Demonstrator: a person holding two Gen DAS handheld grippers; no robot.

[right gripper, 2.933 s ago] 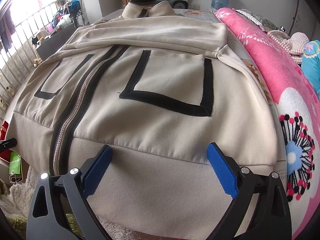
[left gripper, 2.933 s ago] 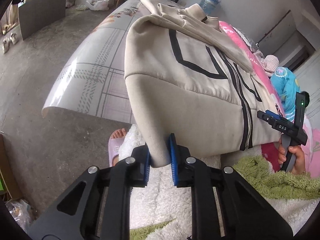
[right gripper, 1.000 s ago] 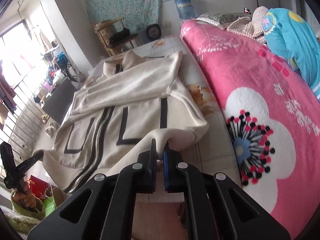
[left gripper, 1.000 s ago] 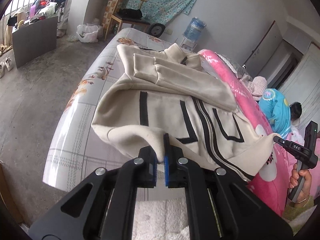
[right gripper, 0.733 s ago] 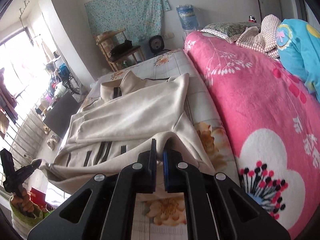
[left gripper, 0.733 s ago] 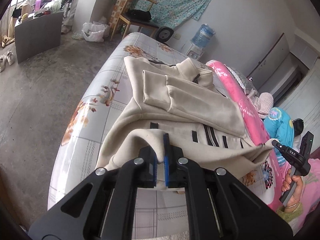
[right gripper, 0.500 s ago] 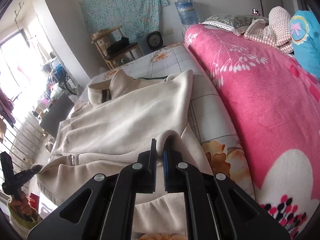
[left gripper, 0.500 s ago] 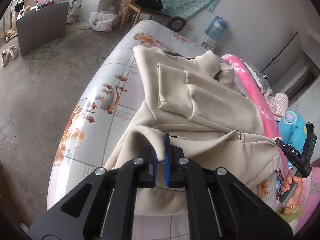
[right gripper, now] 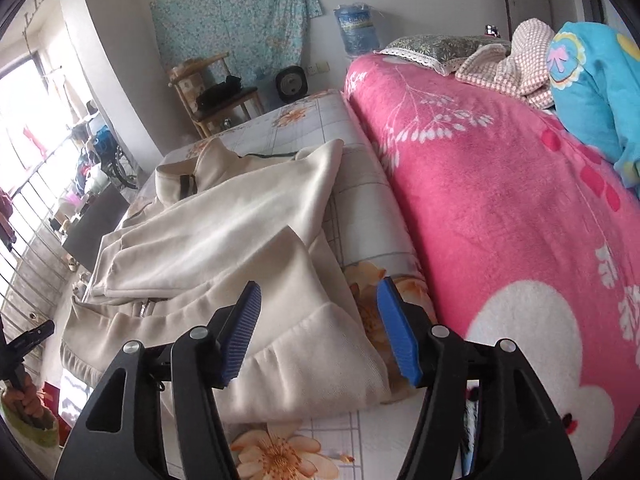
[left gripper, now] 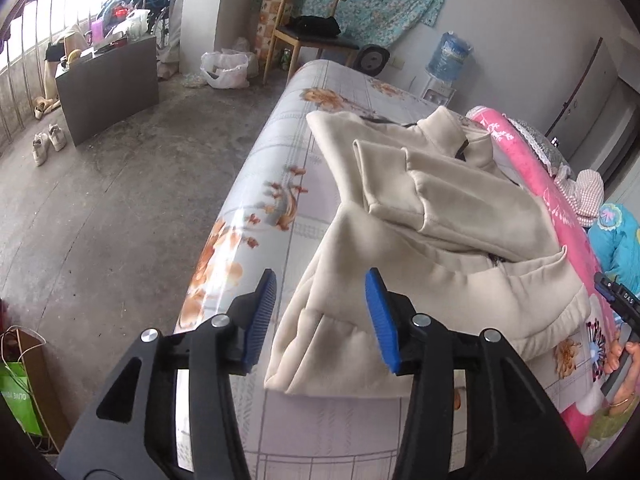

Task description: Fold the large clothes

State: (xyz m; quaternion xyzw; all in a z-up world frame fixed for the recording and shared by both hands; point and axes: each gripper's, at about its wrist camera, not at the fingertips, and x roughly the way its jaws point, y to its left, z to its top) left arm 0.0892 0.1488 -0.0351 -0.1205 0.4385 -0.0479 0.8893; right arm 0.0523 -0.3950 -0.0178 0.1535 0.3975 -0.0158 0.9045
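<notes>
Your left tongs (left gripper: 320,316) and right tongs (right gripper: 318,332) are both opening, pads clear of the cloth; the folded jacket (left gripper: 440,248) lies on the bed (left gripper: 280,184) just ahead, between their blue pads.

Both wrist views steeply down, close over one shared jacket (left gripper: 432,240)

Right gripper (left gripper: 618,304) and its hand (left gripper: 620,364) cut off at the right edge; the jacket's (left gripper: 420,248) zipper front is folded under, hidden.
</notes>
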